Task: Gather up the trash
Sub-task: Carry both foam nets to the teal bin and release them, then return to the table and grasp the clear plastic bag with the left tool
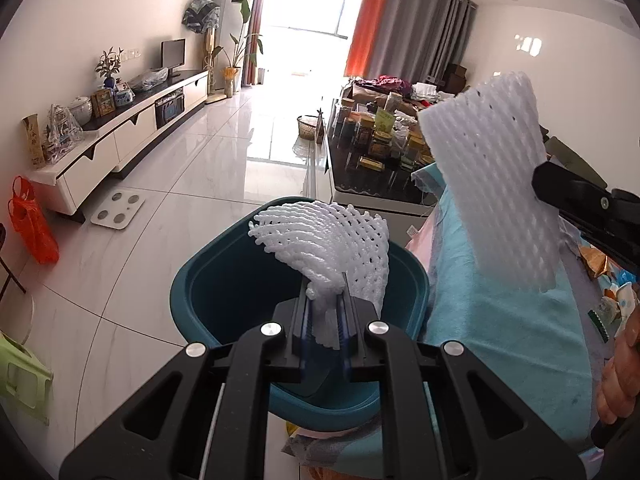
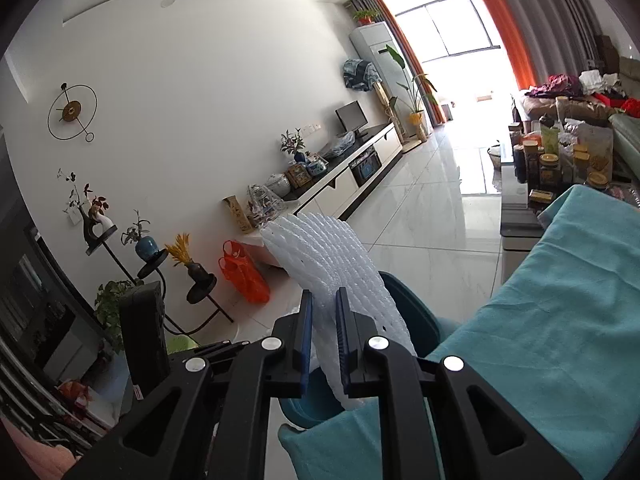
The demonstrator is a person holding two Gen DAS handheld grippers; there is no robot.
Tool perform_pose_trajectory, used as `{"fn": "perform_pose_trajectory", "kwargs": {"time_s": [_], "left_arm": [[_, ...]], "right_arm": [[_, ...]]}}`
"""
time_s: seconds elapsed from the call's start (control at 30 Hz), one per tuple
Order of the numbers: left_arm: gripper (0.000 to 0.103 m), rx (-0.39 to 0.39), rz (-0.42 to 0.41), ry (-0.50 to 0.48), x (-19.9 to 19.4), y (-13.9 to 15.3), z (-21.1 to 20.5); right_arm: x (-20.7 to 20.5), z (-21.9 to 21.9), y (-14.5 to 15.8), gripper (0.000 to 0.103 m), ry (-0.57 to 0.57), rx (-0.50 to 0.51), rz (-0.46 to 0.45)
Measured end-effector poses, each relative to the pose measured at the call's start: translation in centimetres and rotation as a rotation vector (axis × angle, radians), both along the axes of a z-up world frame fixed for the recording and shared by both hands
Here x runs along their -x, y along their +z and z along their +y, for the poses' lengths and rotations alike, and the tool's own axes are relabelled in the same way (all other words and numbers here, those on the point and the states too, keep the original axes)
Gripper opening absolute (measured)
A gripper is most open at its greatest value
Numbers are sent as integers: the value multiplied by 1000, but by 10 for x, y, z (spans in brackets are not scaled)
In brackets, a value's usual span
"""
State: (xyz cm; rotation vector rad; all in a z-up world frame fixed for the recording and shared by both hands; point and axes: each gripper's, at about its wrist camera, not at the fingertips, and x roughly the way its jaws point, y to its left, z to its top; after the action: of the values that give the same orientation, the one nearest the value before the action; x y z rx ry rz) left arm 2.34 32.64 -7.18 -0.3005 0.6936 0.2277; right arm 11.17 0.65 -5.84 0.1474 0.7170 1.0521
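Observation:
My left gripper is shut on a white foam fruit net and holds it over the open teal trash bin. My right gripper is shut on a second white foam net. That net and the right gripper also show in the left wrist view, up at the right above the teal cloth. The bin lies just beyond the right fingers, partly hidden by the net.
A table with a teal cloth stands right of the bin, with wrappers on it. A dark coffee table crowded with jars lies beyond. An orange bag, a scale and a TV cabinet stand left.

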Motion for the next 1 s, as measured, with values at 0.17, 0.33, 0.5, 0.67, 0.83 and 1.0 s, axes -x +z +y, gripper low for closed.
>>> {"fn": "perform_pose_trajectory", "kwargs": {"time_s": [0.17, 0.33, 0.5, 0.67, 0.83, 1.0], "left_arm": [[12, 5, 39, 13, -11, -16, -3], [13, 9, 74, 25, -27, -30, -8], [17, 20, 98, 37, -34, -44, -13], [26, 26, 106, 49, -40, -53, -15], [33, 25, 111, 57, -42, -59, -14], [36, 3, 110, 57, -41, -58, -18]], "right_arm": [[-17, 27, -18, 10, 20, 20, 55], [-33, 47, -42, 12, 18, 94, 127], [-45, 58, -66, 17, -8, 181, 173], [-46, 63, -69, 21, -20, 212, 185], [-47, 60, -70, 29, -33, 207, 193], [-41, 50, -63, 29, -50, 193, 165]]}}
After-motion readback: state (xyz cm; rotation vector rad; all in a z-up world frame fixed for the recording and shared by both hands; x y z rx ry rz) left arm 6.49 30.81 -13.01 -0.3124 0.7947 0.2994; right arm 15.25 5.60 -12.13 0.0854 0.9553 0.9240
